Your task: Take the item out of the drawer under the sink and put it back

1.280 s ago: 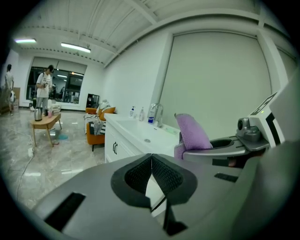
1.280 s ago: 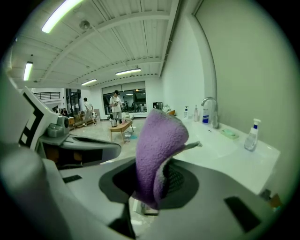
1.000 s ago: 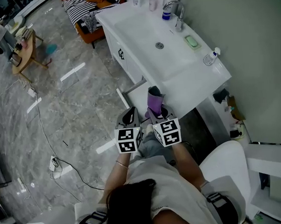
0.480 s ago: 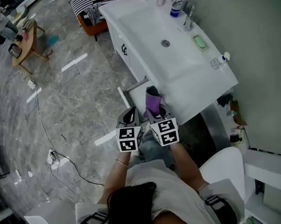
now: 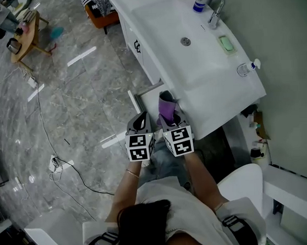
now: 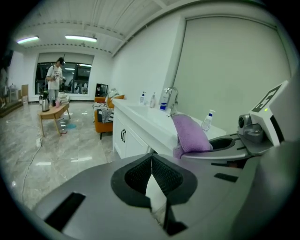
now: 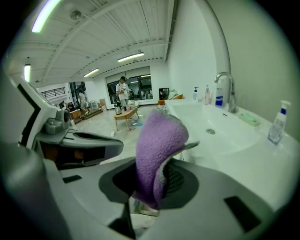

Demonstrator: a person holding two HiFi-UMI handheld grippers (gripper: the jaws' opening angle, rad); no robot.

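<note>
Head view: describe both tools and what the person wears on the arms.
Left tool and right tool: grey bodies, black ribbed pads, each carrying a white cube with black square markers. Forearms bare below a light top; thin bracelet on the left wrist.

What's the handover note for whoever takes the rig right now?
Left gripper: shut, empty.
Right gripper: shut on the purple fleece cloth, held upright by the white sink counter.
White drawer under the sink: open.
Done: cloth is out of the drawer.
Left: put it back in; probably close the drawer.
</note>
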